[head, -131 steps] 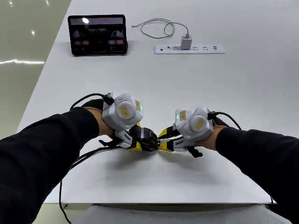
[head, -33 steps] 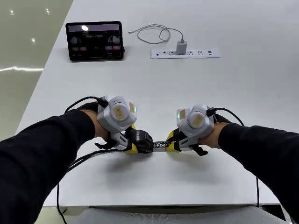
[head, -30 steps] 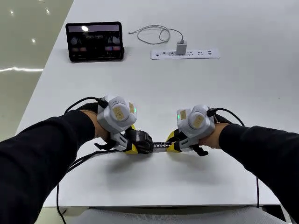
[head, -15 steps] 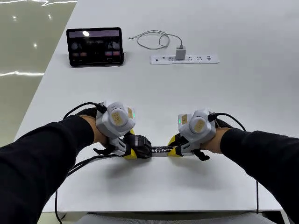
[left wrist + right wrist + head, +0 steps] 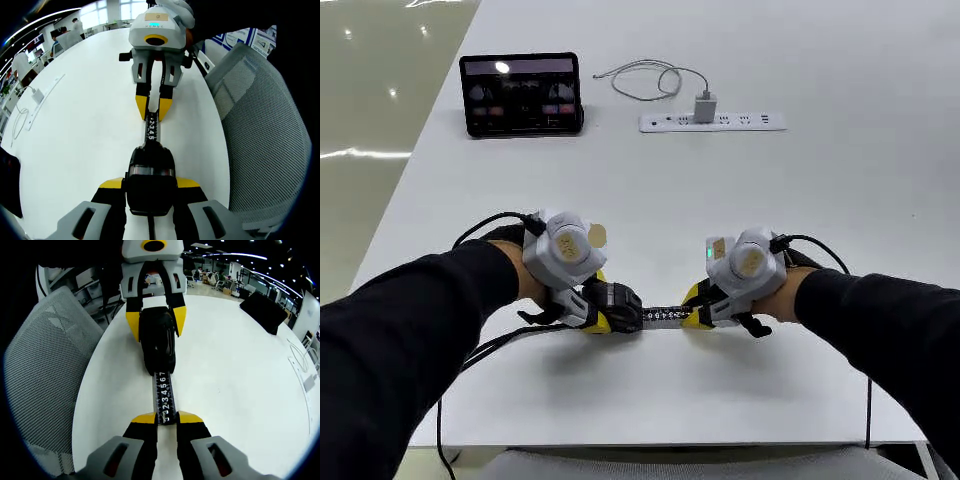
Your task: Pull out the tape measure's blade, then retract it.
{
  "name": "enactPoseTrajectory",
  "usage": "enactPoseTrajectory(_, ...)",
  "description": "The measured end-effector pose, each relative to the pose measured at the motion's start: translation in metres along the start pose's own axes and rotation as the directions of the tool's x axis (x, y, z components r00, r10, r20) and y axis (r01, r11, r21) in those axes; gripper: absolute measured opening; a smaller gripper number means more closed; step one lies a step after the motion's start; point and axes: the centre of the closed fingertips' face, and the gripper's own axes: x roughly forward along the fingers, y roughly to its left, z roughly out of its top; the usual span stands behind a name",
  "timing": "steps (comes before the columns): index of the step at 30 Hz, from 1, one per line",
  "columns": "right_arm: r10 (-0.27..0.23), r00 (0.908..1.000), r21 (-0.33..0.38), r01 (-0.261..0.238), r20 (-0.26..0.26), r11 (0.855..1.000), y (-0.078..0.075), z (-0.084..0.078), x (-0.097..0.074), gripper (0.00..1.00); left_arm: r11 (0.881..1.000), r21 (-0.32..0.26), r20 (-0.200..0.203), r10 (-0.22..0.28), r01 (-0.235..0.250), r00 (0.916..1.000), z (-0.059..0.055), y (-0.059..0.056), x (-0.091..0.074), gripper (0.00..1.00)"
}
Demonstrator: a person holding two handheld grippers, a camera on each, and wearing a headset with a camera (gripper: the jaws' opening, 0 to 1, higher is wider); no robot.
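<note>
Clamping the tape measure (image 5: 150, 175) by its black body, my left gripper (image 5: 603, 318) presses one yellow-tipped jaw against each side of it. My right gripper (image 5: 166, 418) faces the tape measure and is pinched on the end of the blade (image 5: 164, 392), which runs out in a short, straight stretch showing the numbers one to seven. The tabletop (image 5: 740, 210) lies under the tape measure, its near edge just behind. Far beyond the tape measure stand a tablet (image 5: 521, 92) and a power strip (image 5: 712, 122) with a charger (image 5: 706, 103) plugged in.
</note>
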Motion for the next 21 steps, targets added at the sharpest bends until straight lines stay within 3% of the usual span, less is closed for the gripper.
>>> enactPoseTrajectory(21, -0.005, 0.9999, 0.033, 0.006, -0.014, 0.999, 0.000, -0.011, -0.008, 0.09, 1.000, 0.006, 0.010, -0.005, 0.004, 0.9999, 0.002, -0.001, 0.000, 0.32)
